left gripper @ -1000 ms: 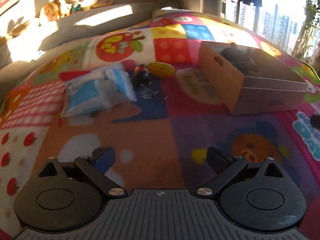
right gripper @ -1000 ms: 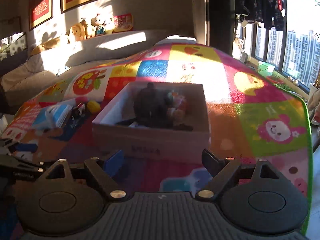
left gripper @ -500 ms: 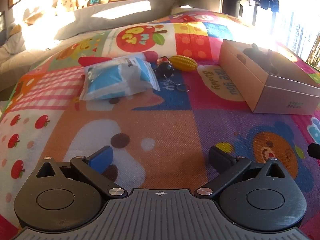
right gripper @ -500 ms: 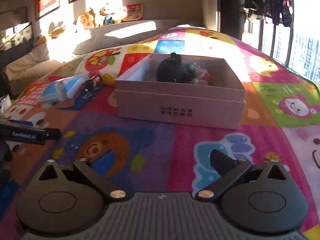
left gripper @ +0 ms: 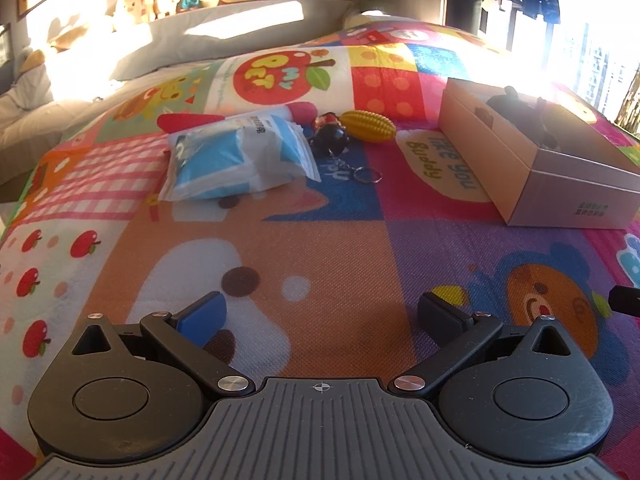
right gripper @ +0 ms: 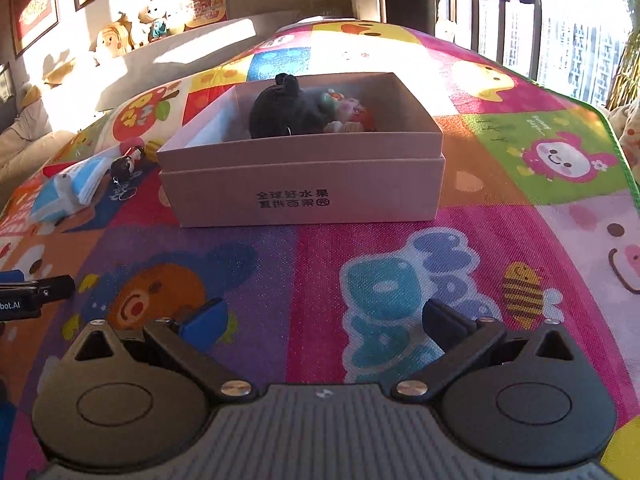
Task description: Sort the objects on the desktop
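My left gripper (left gripper: 322,312) is open and empty, low over the colourful play mat (left gripper: 328,256). Ahead of it lie a clear bag with blue contents (left gripper: 236,156), a black keychain figure (left gripper: 330,138) and a yellow ribbed toy (left gripper: 370,126). To the right stands the cardboard box (left gripper: 560,184). My right gripper (right gripper: 322,316) is open wide with nothing between its fingers, a short way in front of the box (right gripper: 304,196). Inside the box lie a black plush toy (right gripper: 284,114) and a small colourful figure (right gripper: 348,114).
A white tube with a red cap (left gripper: 280,112) lies behind the bag. Grey cushions and plush dolls (right gripper: 132,34) line the back wall. Windows run along the right. One finger of the left gripper (right gripper: 36,288) shows at the left edge of the right wrist view.
My right gripper has sunk toward the mat and pulled back from the box, and its jaws have spread wider. The left gripper has barely shifted.
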`<action>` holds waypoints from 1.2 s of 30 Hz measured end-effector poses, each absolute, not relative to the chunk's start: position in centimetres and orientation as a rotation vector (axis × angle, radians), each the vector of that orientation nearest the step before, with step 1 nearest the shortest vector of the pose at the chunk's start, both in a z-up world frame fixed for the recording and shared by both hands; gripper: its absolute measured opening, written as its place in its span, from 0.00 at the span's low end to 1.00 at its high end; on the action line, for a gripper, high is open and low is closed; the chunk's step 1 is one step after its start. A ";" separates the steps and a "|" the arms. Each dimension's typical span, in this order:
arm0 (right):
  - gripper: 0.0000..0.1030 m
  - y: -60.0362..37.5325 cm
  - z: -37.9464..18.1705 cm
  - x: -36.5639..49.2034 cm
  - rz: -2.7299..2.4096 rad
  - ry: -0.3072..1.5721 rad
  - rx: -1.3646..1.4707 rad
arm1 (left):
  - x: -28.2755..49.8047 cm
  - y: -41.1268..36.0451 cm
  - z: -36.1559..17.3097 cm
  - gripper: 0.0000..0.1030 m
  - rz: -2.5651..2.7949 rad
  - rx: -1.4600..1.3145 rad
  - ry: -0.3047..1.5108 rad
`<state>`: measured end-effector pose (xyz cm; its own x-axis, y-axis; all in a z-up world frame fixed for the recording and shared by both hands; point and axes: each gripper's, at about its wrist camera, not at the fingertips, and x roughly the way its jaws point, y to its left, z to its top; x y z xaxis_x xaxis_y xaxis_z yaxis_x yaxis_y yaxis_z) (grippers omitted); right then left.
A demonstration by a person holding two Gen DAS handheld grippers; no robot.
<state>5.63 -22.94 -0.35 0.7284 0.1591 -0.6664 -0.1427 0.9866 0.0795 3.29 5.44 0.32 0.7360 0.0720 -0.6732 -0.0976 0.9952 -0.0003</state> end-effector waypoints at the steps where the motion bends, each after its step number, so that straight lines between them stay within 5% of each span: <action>1: 1.00 -22.8 -0.4 5.7 0.164 0.741 0.014 | 3.3 5.4 0.3 1.00 0.093 -0.037 0.738; 21: 1.00 -22.0 -0.6 5.8 0.147 0.755 -0.047 | 3.2 5.7 0.5 1.00 0.091 -0.047 0.725; 28: 1.00 -22.0 -0.6 5.8 0.147 0.751 -0.043 | 6.8 6.9 4.2 1.00 0.224 0.058 0.498; 36: 1.00 -21.7 -0.3 5.6 0.178 0.749 -0.058 | 11.8 10.6 3.5 1.00 0.328 0.037 0.586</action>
